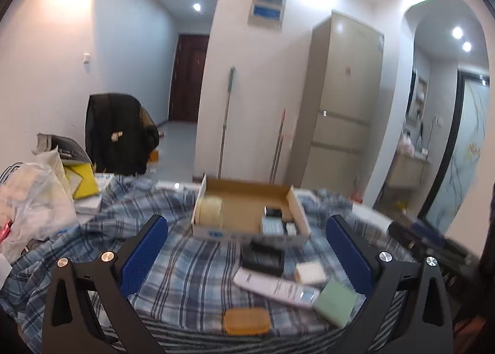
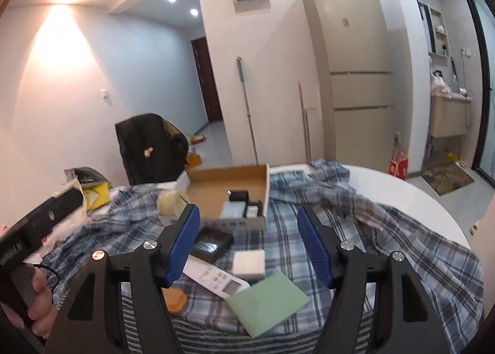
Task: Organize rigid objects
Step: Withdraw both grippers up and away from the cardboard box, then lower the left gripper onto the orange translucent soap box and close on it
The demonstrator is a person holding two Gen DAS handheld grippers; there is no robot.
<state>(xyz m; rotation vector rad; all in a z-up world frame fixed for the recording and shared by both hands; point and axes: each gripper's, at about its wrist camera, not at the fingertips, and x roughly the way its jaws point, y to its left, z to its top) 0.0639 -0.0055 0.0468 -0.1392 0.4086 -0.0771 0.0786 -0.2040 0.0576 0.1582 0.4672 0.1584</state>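
A cardboard box sat open on the checked cloth, past the loose things. Some things were already inside it: a pale roll at the left end, and a small black block with a few little packs at the right end. So part of the tidying looked done.

More was left to do. In front of the box, on the cloth, lay a black case, a small white box, a white remote, a green pad and an orange box. They lay close together, and the remote touched the green pad. None of them was held.

The left gripper pointed a little down at the pile. Its blue pads stood wide apart with nothing between them but the things lying far below.

The right gripper also tipped a little down toward the same pile. Its jaws were partly apart and gripped nothing. The white box and green pad showed between them, but the pads did not touch them.

A hand showed at the left edge of the right view, holding the other tool's handle.

I think the next job was to pick up one loose thing and put it in the box.
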